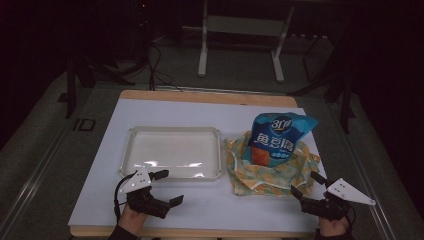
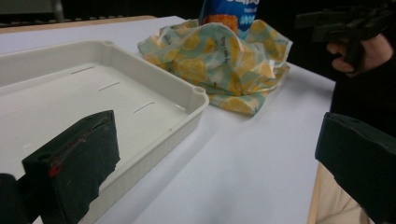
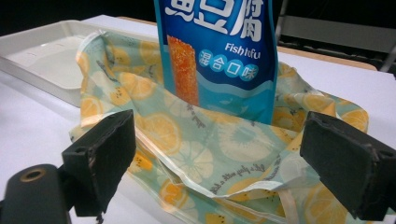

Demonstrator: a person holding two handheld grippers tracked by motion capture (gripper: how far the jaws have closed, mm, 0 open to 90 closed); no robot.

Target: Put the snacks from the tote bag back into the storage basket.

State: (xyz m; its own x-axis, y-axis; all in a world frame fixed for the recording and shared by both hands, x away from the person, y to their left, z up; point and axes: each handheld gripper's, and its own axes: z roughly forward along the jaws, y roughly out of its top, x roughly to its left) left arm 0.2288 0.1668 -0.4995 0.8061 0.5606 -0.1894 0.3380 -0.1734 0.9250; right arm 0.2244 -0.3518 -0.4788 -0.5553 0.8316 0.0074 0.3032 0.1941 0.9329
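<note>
Both grippers at the near table edge, jaws spread wide, nothing held. Left gripper sits just in front of the white tray, one jaw over its near rim. Right gripper is right at the near-right corner of the lemon-print bag, jaws either side of the open mouth, not touching. Blue snack pouch stands upright in the bag, just right of the tray. Tray holds nothing.

Surface: wooden table under a white sheet, mid-frame.
Centre left: empty white tray.
Centre right: lemon-print bag, touching the tray's corner, holding a blue snack packet.
</note>
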